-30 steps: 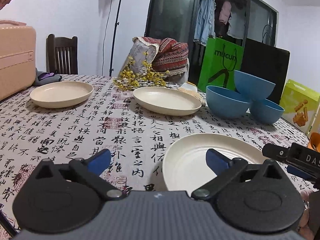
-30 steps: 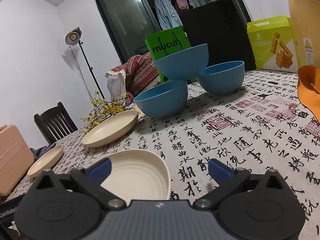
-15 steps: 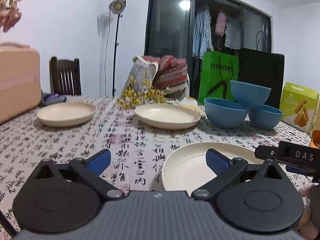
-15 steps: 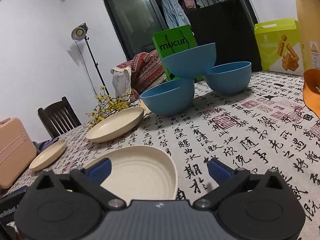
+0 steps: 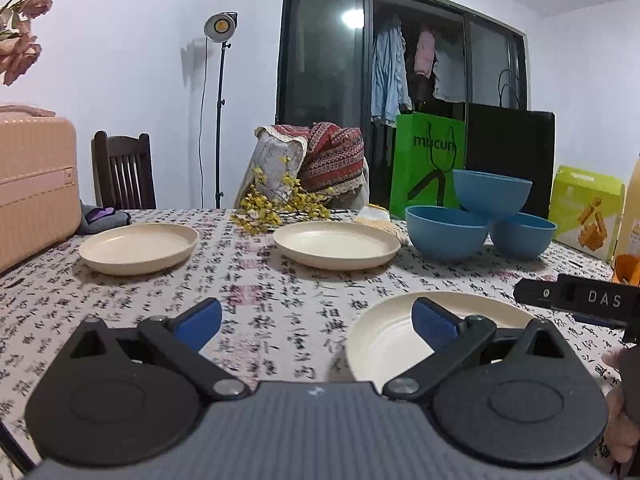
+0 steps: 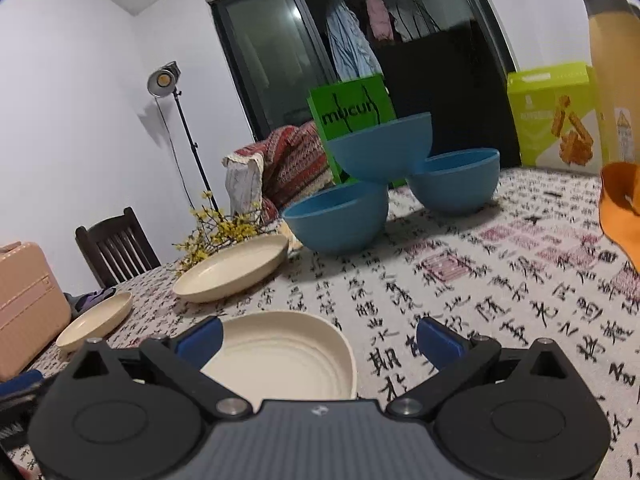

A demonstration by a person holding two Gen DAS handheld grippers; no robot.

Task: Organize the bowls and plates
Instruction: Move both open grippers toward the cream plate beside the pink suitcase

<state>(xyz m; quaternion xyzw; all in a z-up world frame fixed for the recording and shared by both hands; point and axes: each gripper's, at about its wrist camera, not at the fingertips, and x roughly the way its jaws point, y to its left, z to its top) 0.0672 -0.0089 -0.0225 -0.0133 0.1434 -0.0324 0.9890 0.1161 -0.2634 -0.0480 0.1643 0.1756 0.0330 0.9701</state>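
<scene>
Three cream plates and three blue bowls on the table, and the whole next move pretty much comes down to the nearest plate (image 5: pixel 384 340). It sits flat on the calligraphy tablecloth (image 5: pixel 280 292) right at the front edge of both views. From the left gripper (image 5: pixel 316 318) it lies off to the right, with the right-hand blue pad (image 5: pixel 434 318) hanging over its near-left part. From the right gripper (image 6: pixel 318 338) it's the mirror image: the plate (image 6: pixel 280 356) lies to the left, with the left pad (image 6: pixel 200 338) at its rim. So the plate is basically between the two tools, and honestly I can't call one nearer than the other. It's round, so no long axis to worry about, just the rim.

Both sets of tongs are spread wide with nothing in them. Both are held low and roughly level, pointing across the table toward the far side. You can see the body of the right tool poking into the left view at the right edge, just beside the plate.

Everything else is further back: middle plate (image 5: pixel 336 244) by the yellow flowers (image 5: pixel 280 208), far-left plate (image 5: pixel 138 246) well apart near the pink suitcase (image 5: pixel 36 184). The bowls are clumped together, front bowl (image 5: pixel 446 232), back bowl (image 5: pixel 522 234), and a top bowl (image 5: pixel 492 192) perched on the two.

My guess is the near plate gets picked up by its rim first.
</scene>
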